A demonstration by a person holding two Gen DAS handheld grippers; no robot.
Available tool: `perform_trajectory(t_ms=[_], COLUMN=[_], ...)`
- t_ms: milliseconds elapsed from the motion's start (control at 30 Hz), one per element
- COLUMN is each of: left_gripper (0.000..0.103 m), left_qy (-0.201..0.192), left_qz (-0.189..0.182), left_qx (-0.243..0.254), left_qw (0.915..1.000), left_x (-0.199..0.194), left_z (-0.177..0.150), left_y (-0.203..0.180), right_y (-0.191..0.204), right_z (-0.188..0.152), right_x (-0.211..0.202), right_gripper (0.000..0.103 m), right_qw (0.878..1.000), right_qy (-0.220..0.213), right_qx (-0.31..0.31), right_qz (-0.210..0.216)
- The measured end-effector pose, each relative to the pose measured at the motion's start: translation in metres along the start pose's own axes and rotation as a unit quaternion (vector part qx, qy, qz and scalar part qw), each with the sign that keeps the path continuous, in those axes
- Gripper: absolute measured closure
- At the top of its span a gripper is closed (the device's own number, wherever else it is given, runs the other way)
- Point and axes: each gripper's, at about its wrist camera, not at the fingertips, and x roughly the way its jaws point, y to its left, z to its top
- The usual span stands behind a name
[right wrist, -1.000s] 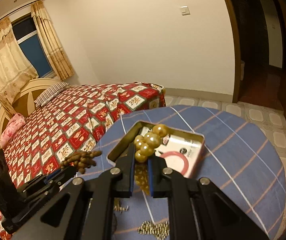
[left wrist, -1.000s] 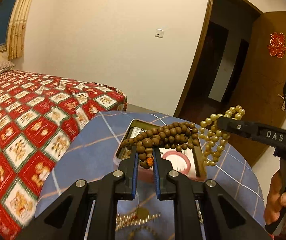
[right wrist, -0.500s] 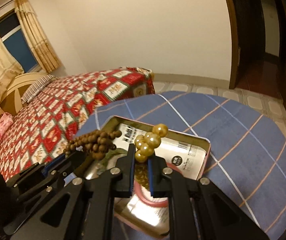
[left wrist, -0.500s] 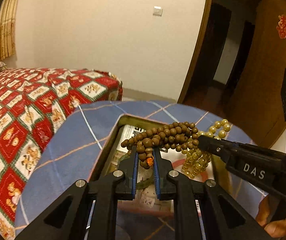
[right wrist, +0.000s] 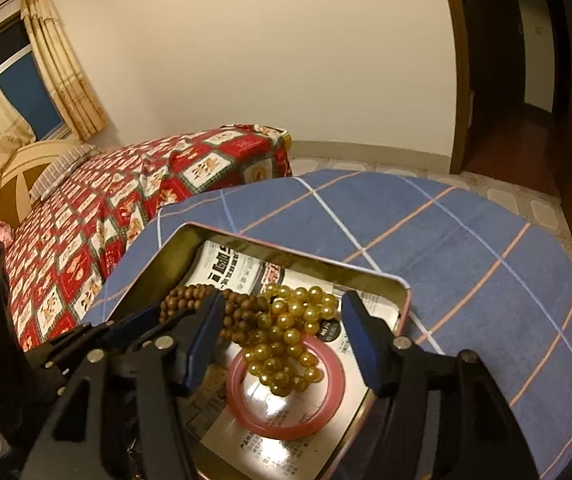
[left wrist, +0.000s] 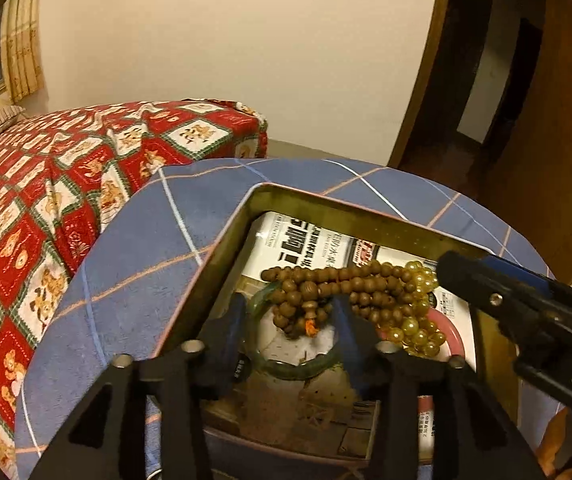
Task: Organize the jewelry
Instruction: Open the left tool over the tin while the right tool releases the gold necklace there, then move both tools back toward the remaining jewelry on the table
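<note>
Both claws had just spread apart, the left gripper [left wrist: 288, 320] dropping the brown wooden beads [left wrist: 326, 288] and the right gripper [right wrist: 281, 334] the amber beads [right wrist: 290, 336] (tangled together) into the tin [right wrist: 404, 300].

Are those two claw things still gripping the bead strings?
No. Both jaws stand open; the brown beads and golden beads lie loose in the tin, nothing is held.

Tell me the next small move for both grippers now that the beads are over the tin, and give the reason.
Probably lift both grippers straight up out of the tin. The left gripper and the right gripper both stand open, and the brown bead strand and the yellow bead strand appear to lie inside, the yellow one across the pink bangle. A straight lift seems least likely to snag them.
</note>
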Motion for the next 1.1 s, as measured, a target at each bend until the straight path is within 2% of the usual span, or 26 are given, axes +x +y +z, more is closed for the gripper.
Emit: perform_trajectory(t_ms=[167, 567, 1100], left_gripper=[0.043, 0.042, 0.042], left_qy=[-0.006, -0.018, -0.029], left_qz=[0.006, 0.041, 0.043], left_qx=[-0.003, 0.021, 0.014], left_qw=[1.0, 0.9988, 0.9985], left_x=[-0.009, -0.039, -0.096], left_z=[0.001, -0.004, -0.047], left_y=[0.0, -0.006, 0.01], right_y=[-0.003, 0.002, 0.014], right_z=[-0.001, -0.011, -0.059], right_x=[-0.006, -0.038, -0.081], right_gripper=[0.039, 0.039, 0.039], right_qw=[1.0, 1.0, 0.999], right_qy=[0.001, -0.012, -0.008], right_qx=[0.013, 0.017, 0.009], right_qz=[-0.003, -0.016, -0.031])
